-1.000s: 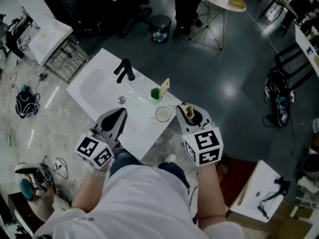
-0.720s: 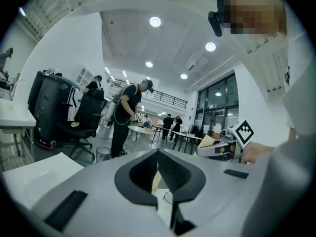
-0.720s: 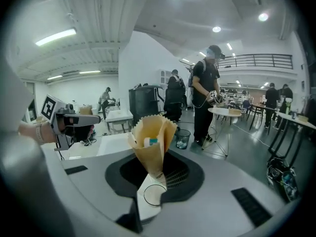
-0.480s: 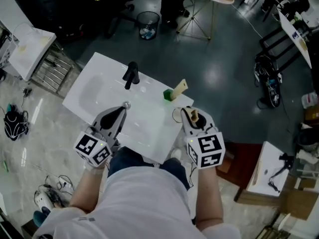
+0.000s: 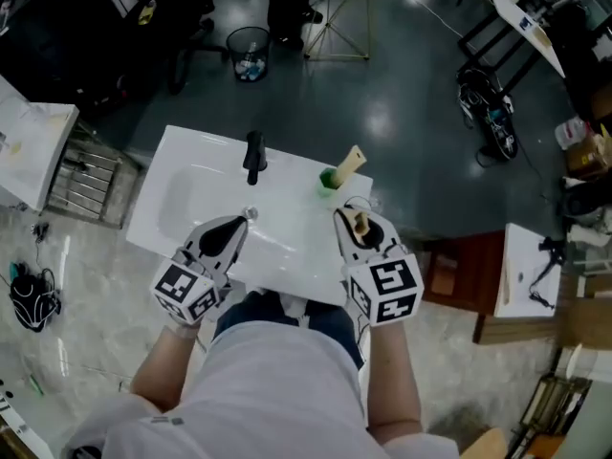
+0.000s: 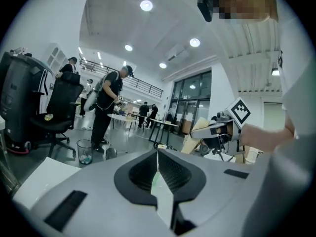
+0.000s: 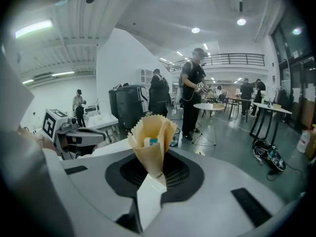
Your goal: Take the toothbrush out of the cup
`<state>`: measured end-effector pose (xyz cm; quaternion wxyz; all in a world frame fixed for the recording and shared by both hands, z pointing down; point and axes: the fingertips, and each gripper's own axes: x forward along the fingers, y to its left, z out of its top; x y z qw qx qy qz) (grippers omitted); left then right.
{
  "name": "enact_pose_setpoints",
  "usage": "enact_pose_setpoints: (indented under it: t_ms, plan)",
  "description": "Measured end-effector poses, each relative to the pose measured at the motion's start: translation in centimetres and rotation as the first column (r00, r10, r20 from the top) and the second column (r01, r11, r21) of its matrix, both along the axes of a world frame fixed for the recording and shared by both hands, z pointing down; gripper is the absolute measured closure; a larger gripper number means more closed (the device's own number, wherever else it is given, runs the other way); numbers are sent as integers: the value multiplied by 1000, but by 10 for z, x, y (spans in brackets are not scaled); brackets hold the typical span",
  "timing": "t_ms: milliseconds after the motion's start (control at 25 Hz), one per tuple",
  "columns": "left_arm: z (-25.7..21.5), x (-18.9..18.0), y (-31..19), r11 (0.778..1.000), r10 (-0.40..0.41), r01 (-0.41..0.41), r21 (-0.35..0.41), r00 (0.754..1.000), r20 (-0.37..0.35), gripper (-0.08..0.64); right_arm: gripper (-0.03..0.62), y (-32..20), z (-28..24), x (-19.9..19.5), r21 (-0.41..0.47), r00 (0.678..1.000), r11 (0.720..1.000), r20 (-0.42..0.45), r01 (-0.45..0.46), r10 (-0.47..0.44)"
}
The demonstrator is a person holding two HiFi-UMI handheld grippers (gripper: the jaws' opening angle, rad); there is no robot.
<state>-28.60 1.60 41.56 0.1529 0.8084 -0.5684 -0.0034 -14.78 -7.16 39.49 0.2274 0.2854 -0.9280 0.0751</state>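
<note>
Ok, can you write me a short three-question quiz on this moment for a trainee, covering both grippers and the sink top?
1. True or false: the left gripper has its jaws together with nothing between them.
2. What is between the jaws of the right gripper? A) a metal spoon B) a tan paper-wrapped item C) nothing at all
3. Fill in: in the head view, on the white sink top, the green holder stands to the ___ of the black faucet.

Key: 1 true. 2 B, the jaws are closed on its lower end. 3 right.
</note>
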Motion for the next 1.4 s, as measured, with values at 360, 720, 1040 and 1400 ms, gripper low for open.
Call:
enact_pose_setpoints:
  t_ms: [360,720,1040,1400]
  plan:
    - [-9,31,-26,992,126,-126,6,992,10,540,528,8,-1,16,-31,995,995,15,-96,96]
    - [2,60,-74,973,231,-231,2,973,27,540,528,-10,3,45,-46,980,980,25,-195,196]
    - [31,100,-133,958,283,-282,-46,959,19,538,528,-24,2,78,-71,964,962,22,-263,265]
    - [78,134,-205,948,303,-298,-112,953,28,438,528,-37,21,117,-119,937,931,12,-346,350]
